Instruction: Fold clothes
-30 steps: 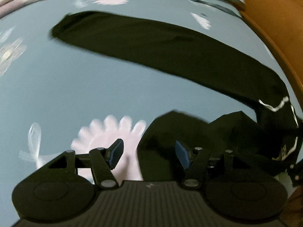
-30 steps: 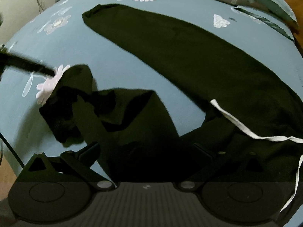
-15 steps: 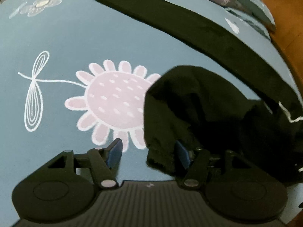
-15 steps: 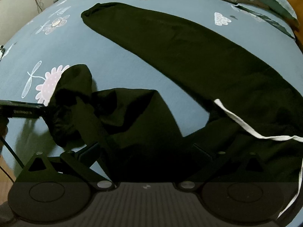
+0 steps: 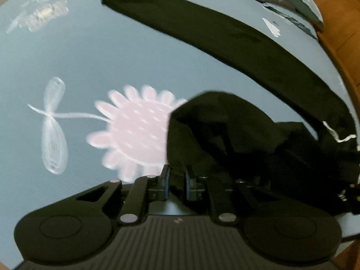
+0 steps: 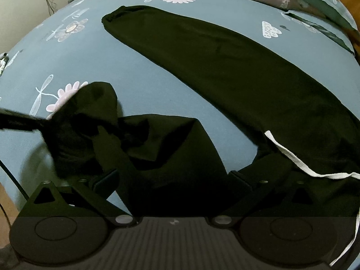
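Black trousers spread on the bed

Left gripper has just clamped onto the crumpled leg's hem; right gripper stands released over fabric; bare sheet lies open toward the bed's left edge.

A pair of black trousers lies spread on the bed. One leg stretches out flat and nearly smooth, running diagonally from its gathered cuff at the far left down to the near right. The other leg is crumpled and doubled back on itself near the front, its folds heaped up instead of lying flat, and its cuff end rests over a pink flower printed on the sheet. At the waist, on the right, a white drawstring trails loose across the dark cloth, one end curling off toward the edge.
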